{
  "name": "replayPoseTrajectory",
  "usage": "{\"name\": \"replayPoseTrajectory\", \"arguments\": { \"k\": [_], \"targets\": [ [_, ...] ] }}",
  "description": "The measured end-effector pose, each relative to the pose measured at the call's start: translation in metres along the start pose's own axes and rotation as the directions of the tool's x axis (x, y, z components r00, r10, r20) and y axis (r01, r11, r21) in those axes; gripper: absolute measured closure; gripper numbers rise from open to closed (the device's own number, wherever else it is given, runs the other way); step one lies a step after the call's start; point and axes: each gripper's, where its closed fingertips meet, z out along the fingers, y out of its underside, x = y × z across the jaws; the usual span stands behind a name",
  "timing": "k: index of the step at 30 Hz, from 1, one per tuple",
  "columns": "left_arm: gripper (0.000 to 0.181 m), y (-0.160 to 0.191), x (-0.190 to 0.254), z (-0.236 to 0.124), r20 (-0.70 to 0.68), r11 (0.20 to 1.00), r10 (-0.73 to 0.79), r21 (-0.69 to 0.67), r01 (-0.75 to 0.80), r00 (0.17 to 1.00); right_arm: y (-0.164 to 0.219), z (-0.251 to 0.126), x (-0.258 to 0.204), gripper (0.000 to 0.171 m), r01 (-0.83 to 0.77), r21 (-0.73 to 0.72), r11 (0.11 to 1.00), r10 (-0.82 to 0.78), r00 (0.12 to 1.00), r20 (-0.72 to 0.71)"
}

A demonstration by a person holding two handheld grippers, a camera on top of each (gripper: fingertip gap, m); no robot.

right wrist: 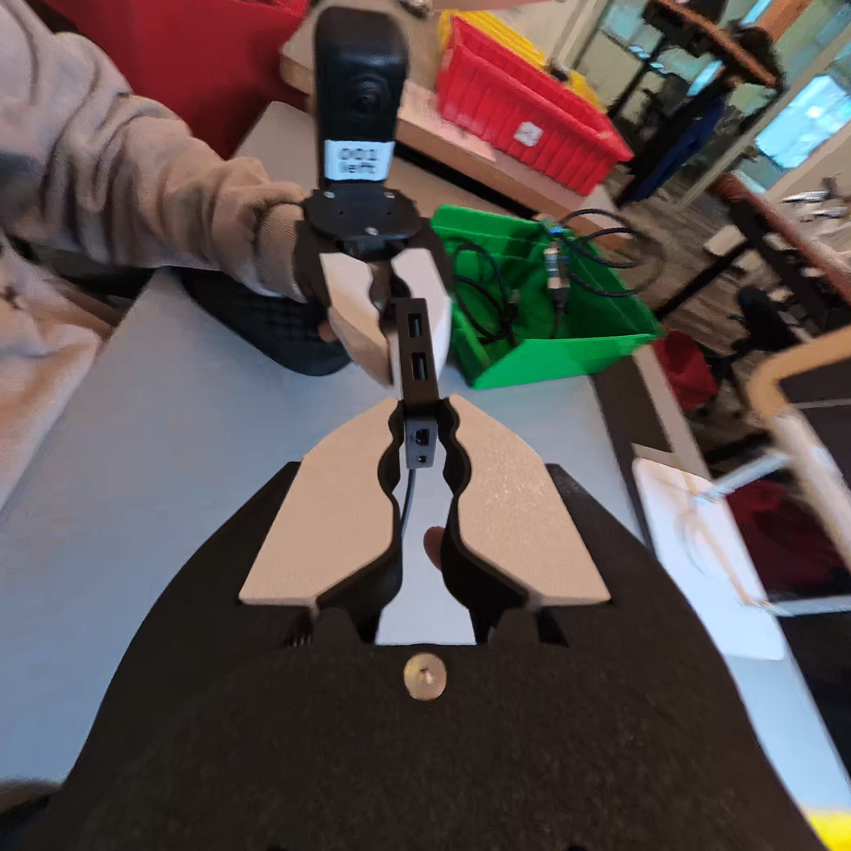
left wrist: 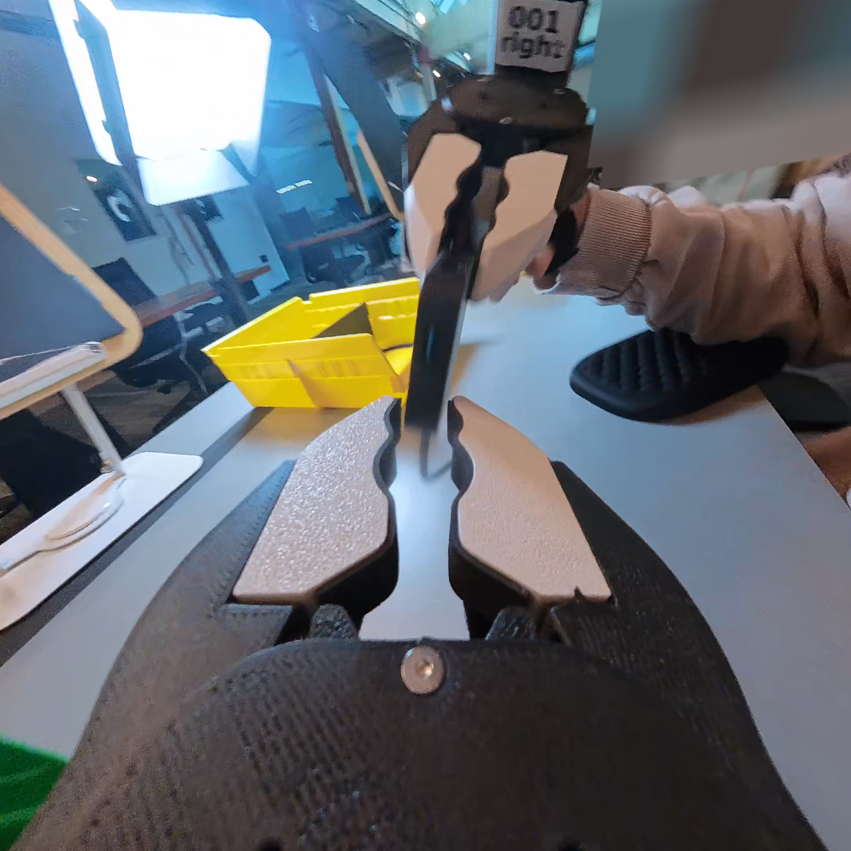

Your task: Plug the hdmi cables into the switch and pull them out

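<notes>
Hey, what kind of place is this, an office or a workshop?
Probably an open office or lab workspace. A grey desk holds a yellow bin and a green bin of cables, with a monitor at the edge and more desks behind.

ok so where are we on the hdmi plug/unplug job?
Done: the switch is picked up, held above the table. In hand: the right gripper is shut on one end; the left gripper brackets the other, contact unclear. Left: the two side ports in view are empty and black cables lie in the green bin, so all plugging and pulling remains.
</notes>
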Motion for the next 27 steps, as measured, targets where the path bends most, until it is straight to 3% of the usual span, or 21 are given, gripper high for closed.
{"name": "replayPoseTrajectory", "arguments": {
  "k": [3,6,9,16,20,22,25,27],
  "targets": [
    [0.166,-0.009,-0.025,-0.018,0.068,0.996,-0.072,0.052,0.068,0.995,-0.002,-0.062,0.07,0.157,0.057,-0.105,0.993,-0.086,0.95,-0.302],
    [0.178,-0.006,-0.046,-0.036,0.138,0.993,-0.108,0.071,0.099,0.985,0.027,-0.128,0.158,0.157,0.06,-0.359,0.931,-0.267,0.783,-0.562],
    [0.181,0.007,-0.062,-0.049,0.231,0.996,-0.084,0.007,0.085,0.969,0.081,-0.164,0.226,0.157,-0.002,-0.581,0.814,-0.425,0.679,-0.598],
    [0.181,0.027,-0.072,-0.063,0.323,0.991,-0.013,-0.125,0.056,0.946,0.237,-0.158,0.288,0.156,-0.17,-0.78,0.602,-0.423,0.761,-0.492],
    [0.181,0.046,-0.073,-0.072,0.346,0.977,0.034,-0.209,0.041,0.938,0.297,-0.14,0.278,0.156,-0.312,-0.753,0.58,-0.216,0.832,-0.511],
    [0.181,0.052,-0.073,-0.075,0.349,0.974,0.034,-0.223,0.048,0.937,0.312,-0.139,0.274,0.154,-0.377,-0.716,0.588,-0.139,0.825,-0.548],
    [0.181,0.054,-0.072,-0.073,0.334,0.972,0.012,-0.224,0.067,0.943,0.298,-0.14,0.274,0.145,-0.46,-0.572,0.68,-0.002,0.778,-0.628],
    [0.181,0.052,-0.071,-0.071,0.327,0.974,-0.001,-0.213,0.075,0.945,0.27,-0.146,0.277,0.143,-0.473,-0.436,0.766,0.069,0.734,-0.676]
  ]
}}
